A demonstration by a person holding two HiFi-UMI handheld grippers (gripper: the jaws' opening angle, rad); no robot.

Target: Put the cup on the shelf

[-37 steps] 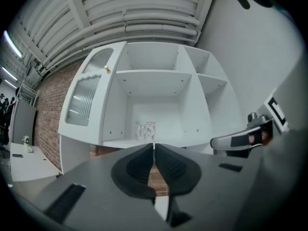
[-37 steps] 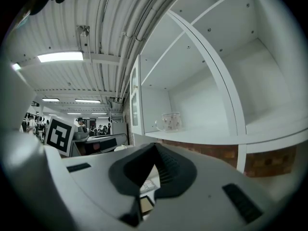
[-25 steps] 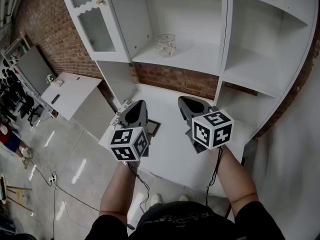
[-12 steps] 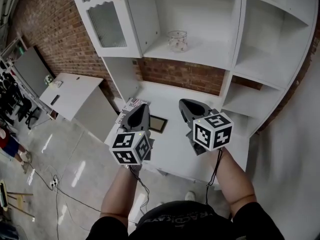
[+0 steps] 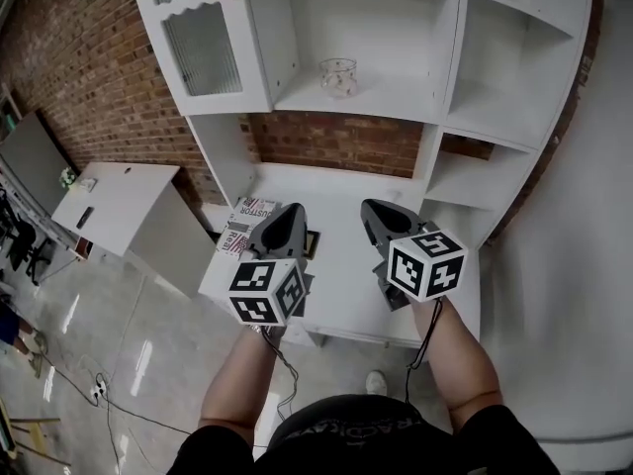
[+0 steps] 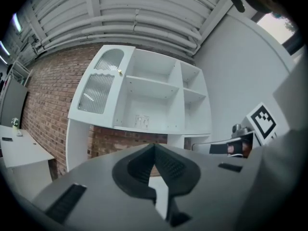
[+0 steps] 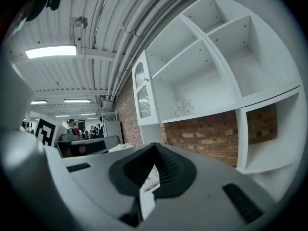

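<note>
On the middle board of the white shelf unit (image 5: 406,99), just right of its open glass-fronted door (image 5: 203,47), the clear cup (image 5: 338,76) stood upright and alone, touching nothing but the board beneath it. You held your left gripper (image 5: 289,214) and your right gripper (image 5: 372,210) side by side over the white desk top (image 5: 341,181) below that shelf, both aimed roughly level toward the unit and well apart from the cup. Your left gripper's jaws were pressed together at the tips, with nothing caught between them; its own view showed the cup far ahead, above the closed tips. Your right gripper's jaws were likewise closed tip to tip and empty, and its view showed the cup off to the upper right on the same board. A printed paper (image 5: 245,228) lay on the desk just beside your left gripper, and a strip of brick wall (image 5: 336,139) showed between the desk and the cup's shelf.
</note>
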